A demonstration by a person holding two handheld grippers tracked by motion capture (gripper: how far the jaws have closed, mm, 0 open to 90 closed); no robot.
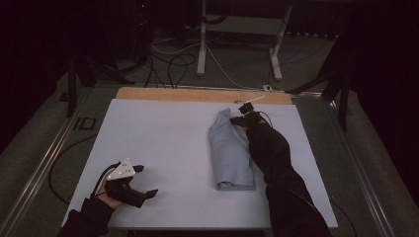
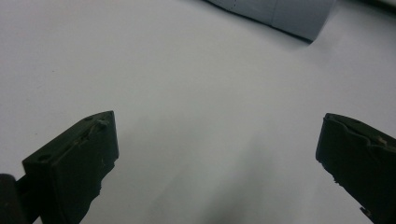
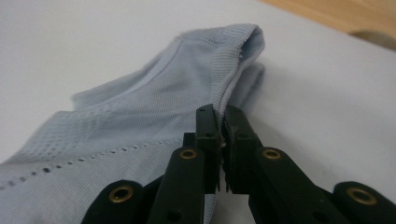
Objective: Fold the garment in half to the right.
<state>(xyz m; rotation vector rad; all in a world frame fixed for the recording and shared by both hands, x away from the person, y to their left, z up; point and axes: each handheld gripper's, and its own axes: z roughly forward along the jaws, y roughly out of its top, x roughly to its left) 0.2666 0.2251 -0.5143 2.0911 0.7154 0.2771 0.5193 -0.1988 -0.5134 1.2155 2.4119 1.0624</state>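
A pale blue knitted garment (image 1: 230,153) lies folded lengthwise right of the middle of the white table cover (image 1: 163,143). My right gripper (image 1: 243,120) is at the garment's far end, jaws shut on its ribbed edge (image 3: 224,100), which rises slightly between them in the right gripper view. The garment (image 3: 140,116) spreads to the left of those jaws. My left gripper (image 1: 146,180) rests at the near left corner of the table, open, with nothing between its fingers (image 2: 74,163). A corner of the folded garment (image 2: 280,16) shows far off at the top of the left gripper view.
A strip of bare wooden tabletop (image 1: 197,95) shows beyond the white cover. A small white object (image 1: 249,100) lies at the far edge near my right gripper. Cables and a white desk frame (image 1: 202,44) stand on the floor behind.
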